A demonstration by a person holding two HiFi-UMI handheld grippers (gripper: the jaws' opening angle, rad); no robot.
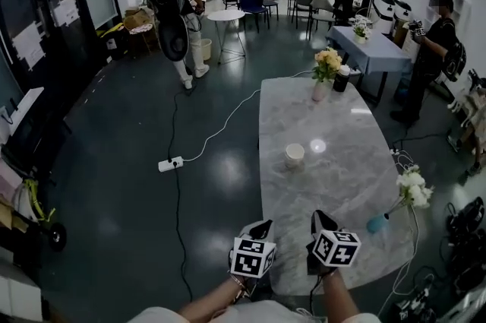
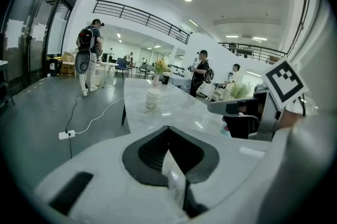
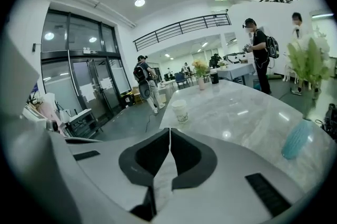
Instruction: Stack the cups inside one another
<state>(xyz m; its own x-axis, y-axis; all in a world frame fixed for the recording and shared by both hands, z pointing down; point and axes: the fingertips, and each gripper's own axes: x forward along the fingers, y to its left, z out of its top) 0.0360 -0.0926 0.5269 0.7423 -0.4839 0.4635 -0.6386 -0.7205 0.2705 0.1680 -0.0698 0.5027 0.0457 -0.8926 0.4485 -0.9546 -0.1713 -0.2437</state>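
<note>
Both grippers are empty, jaws together: left gripper (image 1: 260,229) and right gripper (image 1: 320,219), side by side at the near end of the table (image 1: 342,185). The paper cup (image 1: 295,155) stands upright near the table's middle, well ahead of both. At this range I cannot tell whether it is one cup or several nested.

Procedure, as I judge it:
1. Open the jaws before approaching.
2. Come in low along the tabletop.
3. Close below the rim with light pressure; thin paper likely buckles.
4. Keep the other gripper clear.
</note>
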